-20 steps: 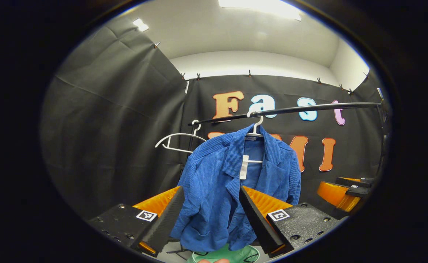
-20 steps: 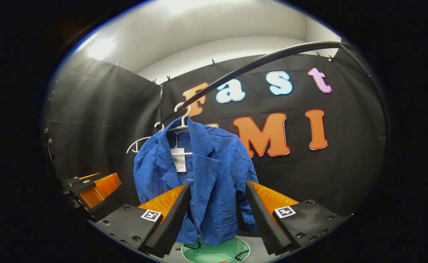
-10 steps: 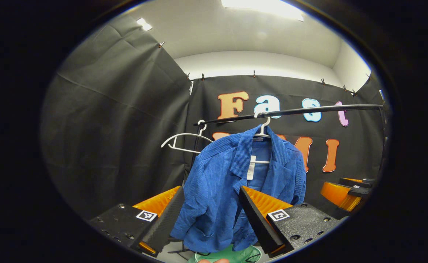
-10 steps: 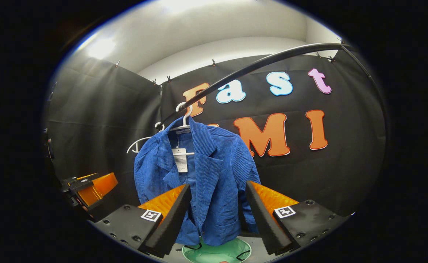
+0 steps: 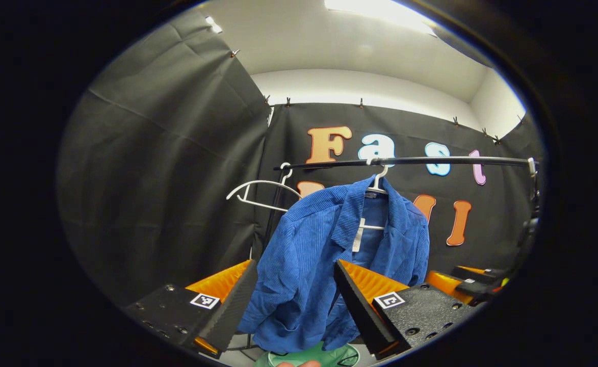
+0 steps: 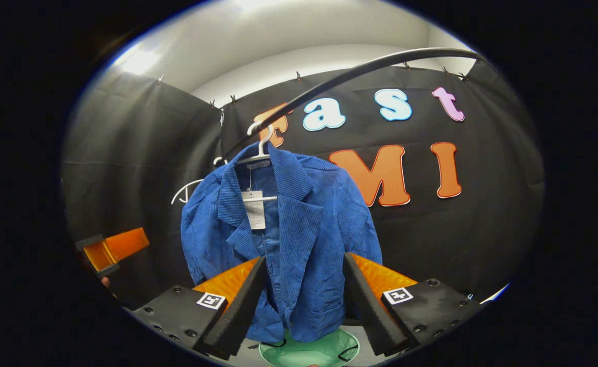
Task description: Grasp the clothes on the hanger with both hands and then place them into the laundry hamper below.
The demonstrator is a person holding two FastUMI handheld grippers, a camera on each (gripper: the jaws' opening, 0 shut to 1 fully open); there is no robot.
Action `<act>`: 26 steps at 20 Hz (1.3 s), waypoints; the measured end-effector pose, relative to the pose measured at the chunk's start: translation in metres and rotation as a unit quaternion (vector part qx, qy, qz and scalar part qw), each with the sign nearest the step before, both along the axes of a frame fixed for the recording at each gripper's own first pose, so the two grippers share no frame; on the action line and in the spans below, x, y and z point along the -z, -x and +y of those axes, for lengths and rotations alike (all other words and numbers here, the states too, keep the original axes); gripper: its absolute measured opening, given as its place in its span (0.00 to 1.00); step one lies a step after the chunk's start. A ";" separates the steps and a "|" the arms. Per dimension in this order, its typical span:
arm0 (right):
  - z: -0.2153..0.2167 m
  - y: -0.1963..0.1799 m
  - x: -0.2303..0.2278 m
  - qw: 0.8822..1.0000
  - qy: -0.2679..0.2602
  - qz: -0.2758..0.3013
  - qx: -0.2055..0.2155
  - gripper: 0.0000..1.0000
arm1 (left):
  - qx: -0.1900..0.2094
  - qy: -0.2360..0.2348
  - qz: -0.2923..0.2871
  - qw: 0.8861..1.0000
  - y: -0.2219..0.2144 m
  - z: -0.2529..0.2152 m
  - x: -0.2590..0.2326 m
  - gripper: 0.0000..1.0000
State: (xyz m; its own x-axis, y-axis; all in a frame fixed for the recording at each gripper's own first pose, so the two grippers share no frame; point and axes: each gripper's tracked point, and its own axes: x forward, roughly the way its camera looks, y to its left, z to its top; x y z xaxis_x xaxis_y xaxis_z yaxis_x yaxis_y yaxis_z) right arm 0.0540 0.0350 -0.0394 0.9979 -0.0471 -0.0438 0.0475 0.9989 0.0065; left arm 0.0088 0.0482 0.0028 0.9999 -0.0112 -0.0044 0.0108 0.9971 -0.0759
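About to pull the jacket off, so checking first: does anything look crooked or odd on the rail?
Nothing is damaged. The blue jacket hangs open and lopsided on its hanger, a paper tag dangling inside. A second, empty hanger sits tilted on the rail beside it.

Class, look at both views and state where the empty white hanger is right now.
The empty white hanger hangs at the left end of the black rail, just left of the blue jacket; in the right gripper view it peeks out behind the jacket's left shoulder.
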 end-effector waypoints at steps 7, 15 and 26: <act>0.011 -0.089 0.044 0.999 -0.014 0.030 0.033 0.97 | -0.020 -0.007 0.013 1.000 0.001 0.033 0.006 0.95; 0.001 -0.172 0.088 0.997 -0.022 0.067 0.003 0.97 | -0.063 -0.012 0.008 0.998 0.013 0.008 0.007 0.95; -0.066 -0.140 0.042 0.999 -0.018 0.027 -0.022 0.09 | -0.024 0.019 0.019 0.999 -0.023 -0.063 0.041 0.95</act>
